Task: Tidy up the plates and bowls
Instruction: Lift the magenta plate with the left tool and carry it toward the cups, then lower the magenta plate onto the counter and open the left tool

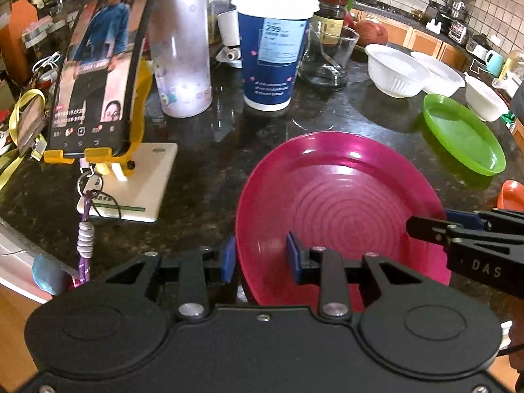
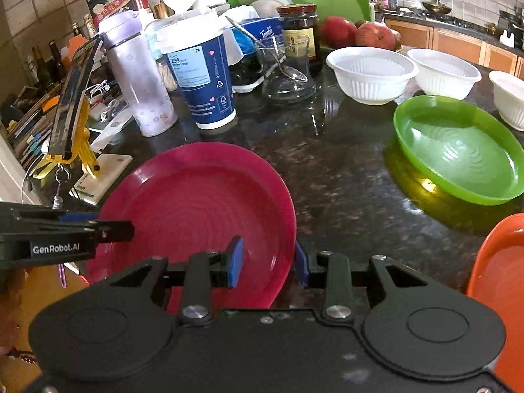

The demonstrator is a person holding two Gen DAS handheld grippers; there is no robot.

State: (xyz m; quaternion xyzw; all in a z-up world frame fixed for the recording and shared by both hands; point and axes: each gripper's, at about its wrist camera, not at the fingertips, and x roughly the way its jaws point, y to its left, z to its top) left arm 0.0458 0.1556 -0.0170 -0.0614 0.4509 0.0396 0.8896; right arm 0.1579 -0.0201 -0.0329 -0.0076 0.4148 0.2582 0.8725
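Phone (image 1: 95, 65) on yellow stand; blue paper cup (image 1: 273, 49); lilac bottle (image 1: 181, 49); glass jar (image 2: 299, 31)

A round magenta plate (image 1: 340, 203) with ringed grooves in its well sits tilted at 6 o'clock over the dark stone counter, its near rim between blue pads. A shallow green plate (image 2: 458, 150) lies flat at 3 o'clock. Three ribbed white bowls stand upright in a row toward 1 o'clock: the first bowl (image 2: 371, 73), second bowl (image 2: 443, 72), third bowl (image 2: 509, 98). An orange dish (image 2: 497, 262) shows at 4 o'clock.
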